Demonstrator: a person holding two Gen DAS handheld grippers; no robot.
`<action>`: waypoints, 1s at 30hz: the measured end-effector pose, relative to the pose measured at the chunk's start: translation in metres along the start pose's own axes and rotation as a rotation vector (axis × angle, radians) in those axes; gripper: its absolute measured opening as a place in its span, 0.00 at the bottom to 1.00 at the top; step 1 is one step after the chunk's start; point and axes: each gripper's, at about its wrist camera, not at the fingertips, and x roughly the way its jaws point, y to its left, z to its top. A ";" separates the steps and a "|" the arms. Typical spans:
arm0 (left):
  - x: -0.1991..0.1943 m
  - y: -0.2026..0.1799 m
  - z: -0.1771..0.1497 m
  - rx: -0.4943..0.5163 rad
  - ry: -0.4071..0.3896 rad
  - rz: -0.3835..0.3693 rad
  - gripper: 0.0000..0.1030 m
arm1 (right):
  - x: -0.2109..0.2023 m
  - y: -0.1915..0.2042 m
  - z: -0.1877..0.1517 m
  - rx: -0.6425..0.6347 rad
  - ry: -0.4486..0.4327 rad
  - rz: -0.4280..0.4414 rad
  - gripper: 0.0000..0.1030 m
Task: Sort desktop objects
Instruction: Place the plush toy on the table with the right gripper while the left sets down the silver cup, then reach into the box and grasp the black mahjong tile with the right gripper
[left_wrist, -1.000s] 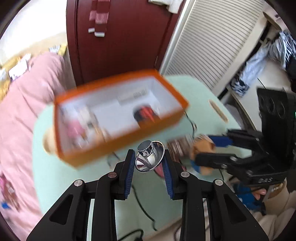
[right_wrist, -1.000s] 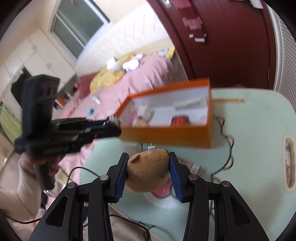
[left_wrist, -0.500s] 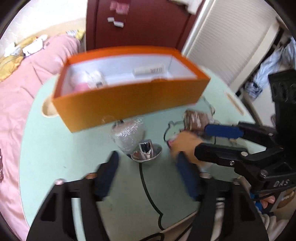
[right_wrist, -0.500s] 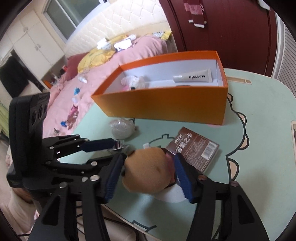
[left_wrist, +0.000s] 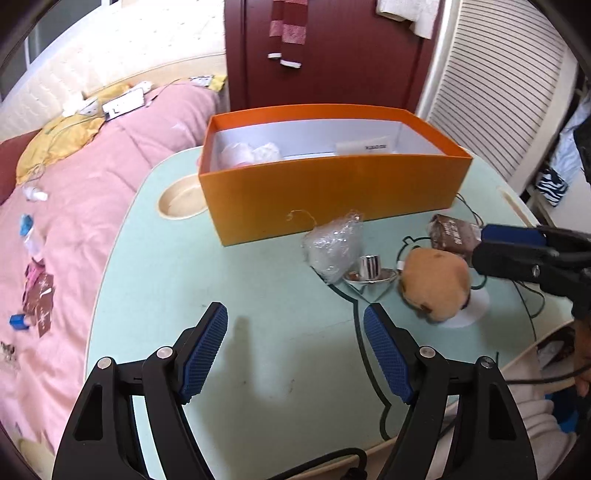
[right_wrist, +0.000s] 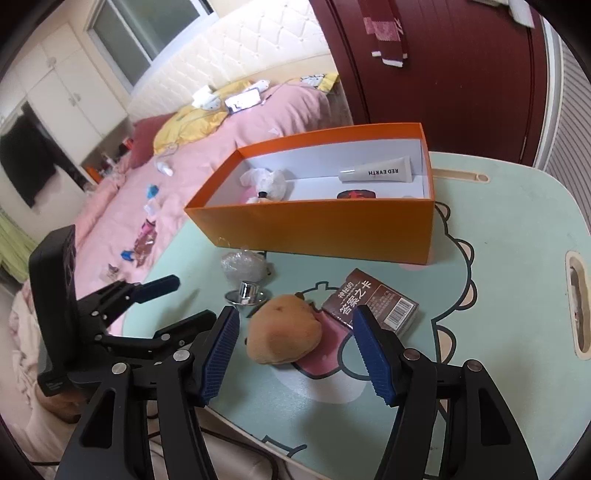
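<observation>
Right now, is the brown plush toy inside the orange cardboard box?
No, the brown plush toy lies on the green table, outside the orange cardboard box.

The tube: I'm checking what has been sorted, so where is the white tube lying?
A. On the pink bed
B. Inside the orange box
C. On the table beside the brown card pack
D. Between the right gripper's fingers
B: the right wrist view shows the tube lying inside the orange box, against its far wall.
</observation>
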 end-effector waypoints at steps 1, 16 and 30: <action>0.001 0.000 0.000 -0.006 0.001 0.007 0.74 | 0.002 0.000 -0.001 0.005 0.006 0.000 0.62; 0.008 0.010 -0.014 -0.040 0.007 0.014 0.74 | 0.001 -0.004 0.021 0.013 0.066 0.006 0.79; 0.013 0.013 -0.022 -0.041 -0.082 0.032 0.88 | 0.035 -0.001 0.131 -0.029 0.270 -0.039 0.78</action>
